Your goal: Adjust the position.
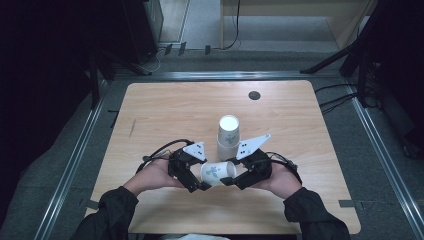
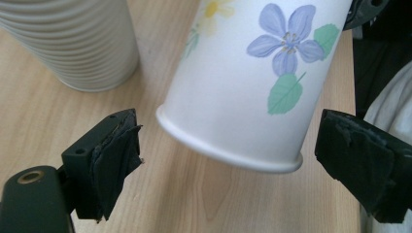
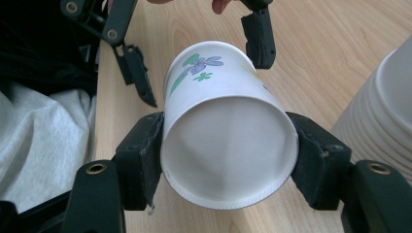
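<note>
A white paper cup with blue flowers (image 1: 215, 171) lies on its side, just above the wooden table (image 1: 165, 110), between my two grippers. In the right gripper view its open end (image 3: 228, 150) faces the camera and my right gripper (image 3: 231, 158) is shut on it, one pad on each side of the cup wall. My left gripper (image 2: 231, 145) stands open around the cup's other end (image 2: 243, 97), with a gap at each pad. From above, the left gripper (image 1: 197, 185) and right gripper (image 1: 231, 181) face each other across the cup.
A stack of white ribbed paper cups (image 1: 228, 132) stands upside down just behind the grippers, close to the held cup (image 2: 73, 43) (image 3: 384, 121). A small dark round disc (image 1: 254, 95) sits near the table's far edge. The person's dark sleeves come in over the near edge.
</note>
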Motion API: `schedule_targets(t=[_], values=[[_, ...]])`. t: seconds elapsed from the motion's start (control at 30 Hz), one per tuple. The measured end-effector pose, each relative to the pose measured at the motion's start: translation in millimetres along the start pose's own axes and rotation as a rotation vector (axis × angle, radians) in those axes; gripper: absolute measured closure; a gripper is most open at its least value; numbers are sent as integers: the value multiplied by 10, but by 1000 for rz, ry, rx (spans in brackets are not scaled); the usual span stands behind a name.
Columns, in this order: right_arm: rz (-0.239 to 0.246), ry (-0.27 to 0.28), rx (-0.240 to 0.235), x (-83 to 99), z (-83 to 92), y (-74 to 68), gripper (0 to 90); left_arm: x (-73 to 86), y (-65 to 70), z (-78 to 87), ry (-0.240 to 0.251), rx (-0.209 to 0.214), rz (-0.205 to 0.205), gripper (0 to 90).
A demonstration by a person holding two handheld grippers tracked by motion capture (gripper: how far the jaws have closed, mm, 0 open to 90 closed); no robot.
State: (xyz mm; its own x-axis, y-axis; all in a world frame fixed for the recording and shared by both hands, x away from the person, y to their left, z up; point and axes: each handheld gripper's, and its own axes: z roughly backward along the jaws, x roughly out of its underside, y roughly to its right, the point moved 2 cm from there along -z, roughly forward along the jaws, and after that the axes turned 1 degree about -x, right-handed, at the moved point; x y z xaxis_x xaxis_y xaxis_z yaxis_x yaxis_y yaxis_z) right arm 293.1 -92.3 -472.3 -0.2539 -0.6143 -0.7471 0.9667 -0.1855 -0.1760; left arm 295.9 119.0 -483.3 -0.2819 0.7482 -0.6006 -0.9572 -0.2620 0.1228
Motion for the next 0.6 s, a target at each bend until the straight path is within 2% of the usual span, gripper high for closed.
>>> schedule_targets(t=[0.03,0.13,0.17,0.23,0.27,0.33,0.43,0.6], values=[[4,3,-3,1,13,3,352,0,0,0,0,0,0,90],[12,21,-5,-16,48,10,352,22,-7,76,60,-7,25,90],[12,21,-5,-16,48,10,352,22,-7,76,60,-7,25,90],[13,47,-10,-57,91,9,352,44,4,124,114,-8,65,82],[14,58,-13,-76,106,7,352,49,13,137,125,-9,72,76],[17,61,-10,-87,116,6,352,54,27,152,143,-3,77,76],[21,83,-39,-134,144,-12,351,65,96,199,214,11,76,76],[28,131,-89,-214,141,-37,351,67,149,220,268,16,84,77]])
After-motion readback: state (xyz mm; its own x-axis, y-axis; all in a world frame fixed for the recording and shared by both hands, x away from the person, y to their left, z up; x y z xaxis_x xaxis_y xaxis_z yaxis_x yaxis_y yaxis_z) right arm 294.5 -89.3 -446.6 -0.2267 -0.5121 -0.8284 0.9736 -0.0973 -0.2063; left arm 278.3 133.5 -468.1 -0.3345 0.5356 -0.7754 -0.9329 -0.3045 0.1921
